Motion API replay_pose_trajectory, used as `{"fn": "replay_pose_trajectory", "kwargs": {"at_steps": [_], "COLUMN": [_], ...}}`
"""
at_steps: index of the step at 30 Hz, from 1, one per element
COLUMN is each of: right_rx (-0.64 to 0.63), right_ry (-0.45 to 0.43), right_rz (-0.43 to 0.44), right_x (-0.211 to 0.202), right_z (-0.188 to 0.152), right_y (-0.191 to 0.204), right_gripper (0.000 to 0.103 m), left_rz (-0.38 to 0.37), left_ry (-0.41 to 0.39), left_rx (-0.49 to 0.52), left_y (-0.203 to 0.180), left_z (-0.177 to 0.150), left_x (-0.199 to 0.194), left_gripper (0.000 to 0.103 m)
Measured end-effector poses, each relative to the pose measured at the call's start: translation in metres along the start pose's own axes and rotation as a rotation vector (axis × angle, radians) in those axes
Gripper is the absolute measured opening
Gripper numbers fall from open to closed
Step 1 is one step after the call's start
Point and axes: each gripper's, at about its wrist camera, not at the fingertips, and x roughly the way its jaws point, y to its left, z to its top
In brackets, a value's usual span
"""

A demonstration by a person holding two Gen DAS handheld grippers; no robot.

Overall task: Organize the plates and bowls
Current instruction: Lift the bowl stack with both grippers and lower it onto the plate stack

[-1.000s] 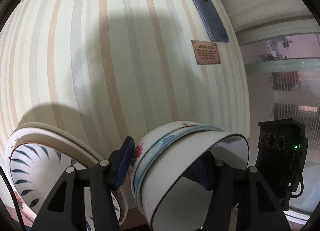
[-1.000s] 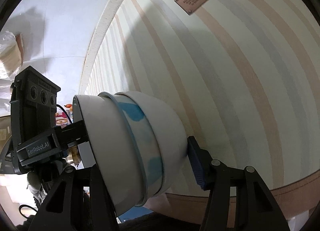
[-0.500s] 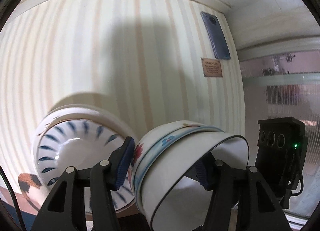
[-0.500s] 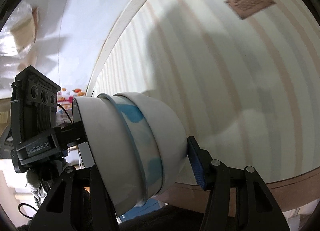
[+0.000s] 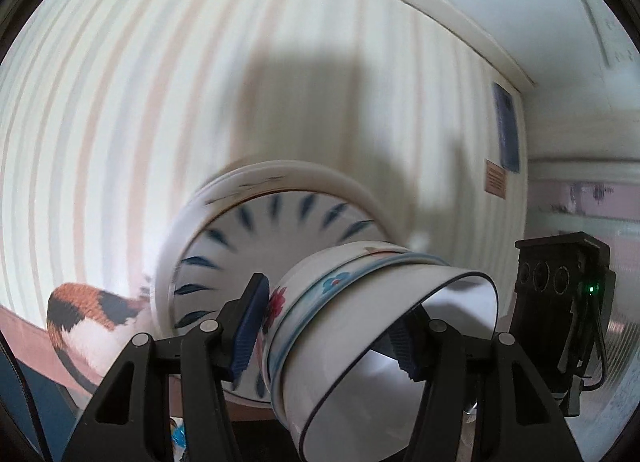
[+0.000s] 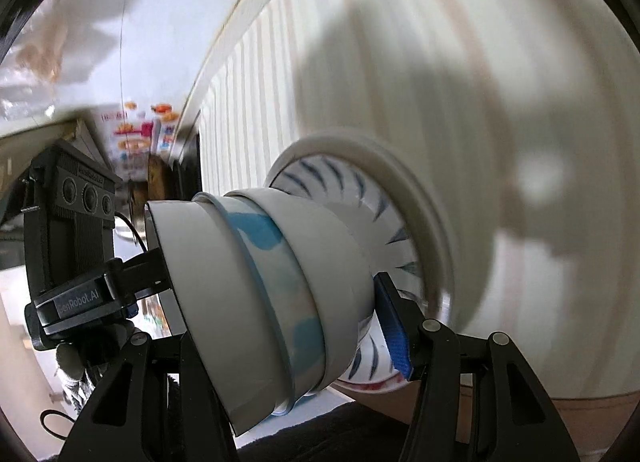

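Note:
Both grippers hold one stack of nested white bowls with blue and red flower marks, tipped on its side. My left gripper (image 5: 328,330) is shut on the stack of bowls (image 5: 360,326), one finger on the base side and one inside the rim. My right gripper (image 6: 280,326) is shut on the same stack (image 6: 264,286) from the opposite side. Behind the stack, a stack of plates (image 5: 280,234) with blue leaf marks stands on edge against the striped wall; it also shows in the right wrist view (image 6: 384,197).
A striped wall (image 5: 120,101) fills the background. A cat-patterned cloth (image 5: 84,314) lies at lower left. A phone (image 5: 507,125) and a small plaque (image 5: 496,183) hang on the wall. The other gripper's camera box (image 5: 560,302) is at right.
Both grippers with the bowl stack have pulled back from the wall and swung. The plates have come from the left edge to behind the bowls. The picture is motion-blurred.

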Motion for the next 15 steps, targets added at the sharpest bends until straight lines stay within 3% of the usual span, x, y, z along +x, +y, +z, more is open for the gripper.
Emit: {"fn": "replay_pose_trajectory", "kwargs": {"at_steps": [7, 15], "right_rx": [-0.025, -0.061], "right_ry": [0.062, 0.067], "right_rz": [-0.010, -0.053], "right_x": [0.034, 0.040], "right_z": [0.005, 0.014], "right_y": [0.010, 0.016], "right_gripper": [0.057, 0.057], "left_rz": [0.010, -0.003], "left_ry": [-0.011, -0.025], "left_rx": [-0.069, -0.096], "left_y": [0.025, 0.033], "left_z": [-0.001, 0.001], "left_x": [0.003, 0.006], "left_gripper": [0.054, 0.054]}}
